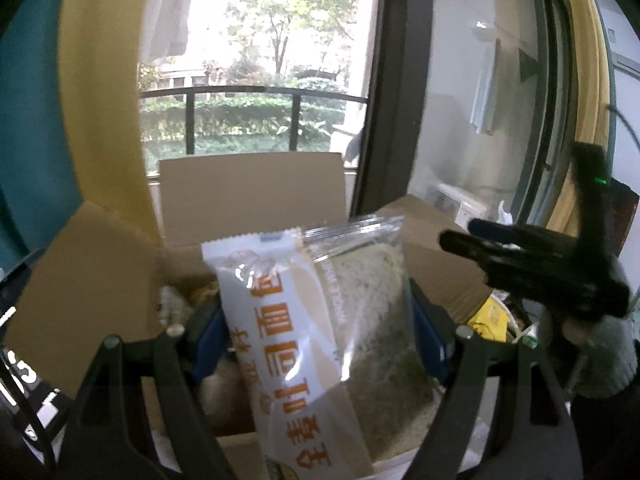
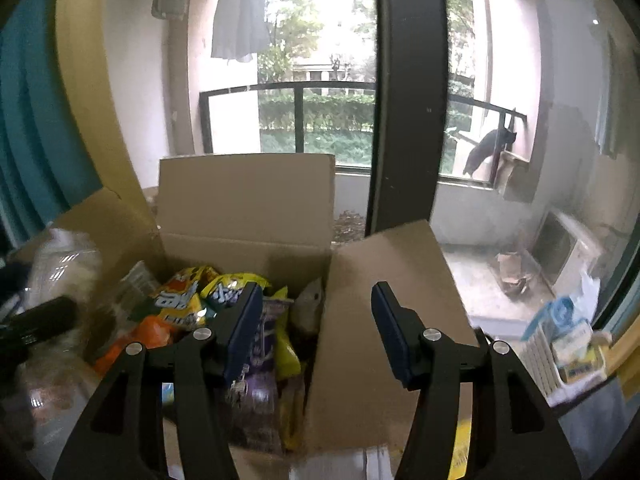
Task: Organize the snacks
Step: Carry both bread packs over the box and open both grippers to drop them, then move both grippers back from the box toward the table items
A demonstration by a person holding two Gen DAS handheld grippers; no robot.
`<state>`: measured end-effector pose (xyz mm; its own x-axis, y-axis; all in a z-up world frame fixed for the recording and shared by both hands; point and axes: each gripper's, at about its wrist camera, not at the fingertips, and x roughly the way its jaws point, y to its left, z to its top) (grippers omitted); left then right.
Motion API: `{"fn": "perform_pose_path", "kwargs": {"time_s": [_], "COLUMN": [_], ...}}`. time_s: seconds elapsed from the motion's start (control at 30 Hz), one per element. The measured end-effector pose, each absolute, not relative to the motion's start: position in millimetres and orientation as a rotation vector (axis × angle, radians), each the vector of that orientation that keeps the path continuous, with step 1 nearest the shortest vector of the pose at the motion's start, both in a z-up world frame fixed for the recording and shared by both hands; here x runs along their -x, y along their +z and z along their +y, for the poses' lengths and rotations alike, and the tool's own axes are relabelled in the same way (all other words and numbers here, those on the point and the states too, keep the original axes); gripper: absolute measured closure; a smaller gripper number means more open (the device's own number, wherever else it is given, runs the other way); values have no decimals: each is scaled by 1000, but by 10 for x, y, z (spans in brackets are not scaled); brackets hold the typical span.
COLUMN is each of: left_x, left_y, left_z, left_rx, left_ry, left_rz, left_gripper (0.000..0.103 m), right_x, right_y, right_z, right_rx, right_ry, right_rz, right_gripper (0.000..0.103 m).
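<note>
We pinch the bread pack [image 1: 320, 340] in the left gripper [image 1: 316, 336], raised above the box [image 1: 252, 192] for packing, while our right gripper [image 2: 316, 328] hovers wide, empty, over its snacks [image 2: 224, 312].

Black plastic linkage arms on the left gripper [image 1: 316, 344] and right gripper [image 2: 316, 330] — round silver screws at the pivots, flat blue pads [image 2: 244, 330] on the inner faces. At right of the left view, a black housing with a small green light — thin dark cable above.
</note>
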<state>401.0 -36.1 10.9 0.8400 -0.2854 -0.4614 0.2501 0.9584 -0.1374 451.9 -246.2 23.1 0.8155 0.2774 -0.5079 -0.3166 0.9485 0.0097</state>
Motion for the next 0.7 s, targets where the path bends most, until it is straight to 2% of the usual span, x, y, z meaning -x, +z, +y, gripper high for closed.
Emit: {"fn": "perform_pose_path", "kwargs": {"time_s": [0.3, 0.37, 0.43, 0.7], "left_x": [-4517, -4657, -4750, -4614], "left_y": [18, -34, -58, 88], "left_z": [-847, -925, -974, -857], "left_rx": [86, 80, 95, 114], "left_ry": [-325, -328, -331, -291], "left_rz": [541, 583, 592, 553], "left_gripper": [22, 19, 8, 6], "right_x": [-4016, -3965, -3922, -3774], "right_y": [249, 251, 245, 166], "right_z": [-2839, -2900, -2960, -3014], "right_rx": [17, 7, -6, 8], "right_ry": [351, 348, 348, 355], "right_rz": [516, 515, 519, 559], "right_gripper": [43, 43, 43, 43]}}
